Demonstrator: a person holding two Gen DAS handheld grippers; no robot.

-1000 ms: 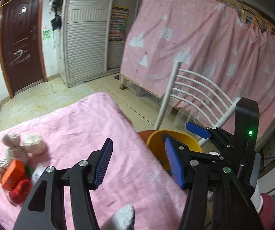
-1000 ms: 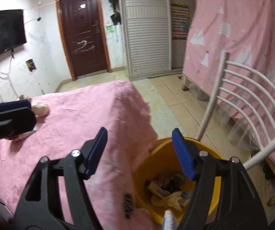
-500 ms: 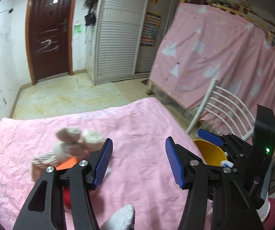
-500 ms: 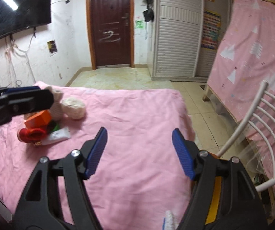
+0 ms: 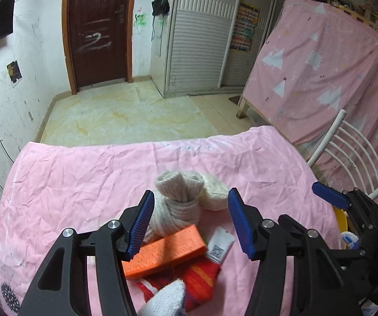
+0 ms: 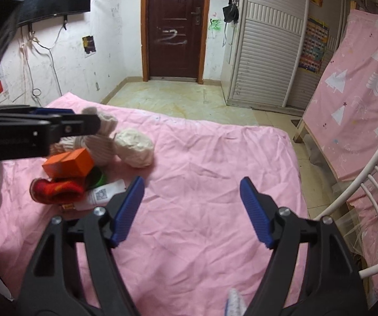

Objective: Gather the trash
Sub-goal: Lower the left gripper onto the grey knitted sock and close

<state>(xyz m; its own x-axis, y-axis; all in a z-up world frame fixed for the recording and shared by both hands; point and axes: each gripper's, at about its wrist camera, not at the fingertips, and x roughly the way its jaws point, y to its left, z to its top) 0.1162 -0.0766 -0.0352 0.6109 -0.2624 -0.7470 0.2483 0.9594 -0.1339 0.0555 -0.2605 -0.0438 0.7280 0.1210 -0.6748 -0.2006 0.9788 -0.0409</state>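
A small pile of trash lies on the pink bedcover [image 5: 83, 184]: a beige knitted sock bundle [image 5: 178, 205], a cream wad [image 5: 214, 192], an orange box [image 5: 162, 252], a white packet with a QR code [image 5: 219, 246] and a red sock [image 5: 199, 281]. My left gripper [image 5: 190, 221] hovers open just over the bundle and box, its pads not touching them. The right wrist view shows the same orange box [image 6: 69, 166], red sock [image 6: 57, 191], a green item [image 6: 98, 179] and the left gripper [image 6: 83, 122]. My right gripper [image 6: 191, 210] hangs over bare cover to the right of the pile, jaws opening, nothing between them.
A yellow bucket rim [image 5: 340, 221] peeks out behind the right gripper [image 5: 334, 202]. A white metal chair [image 6: 368, 184] stands at the bed's right edge, before a pink curtain [image 6: 360, 92]. Tiled floor [image 5: 125, 113], a dark door and a shuttered wardrobe lie beyond.
Both views have swung left, away from the yellow bucket and chair, onto the bedcover. The trash pile now sits under the left gripper. The right jaws have widened a little.
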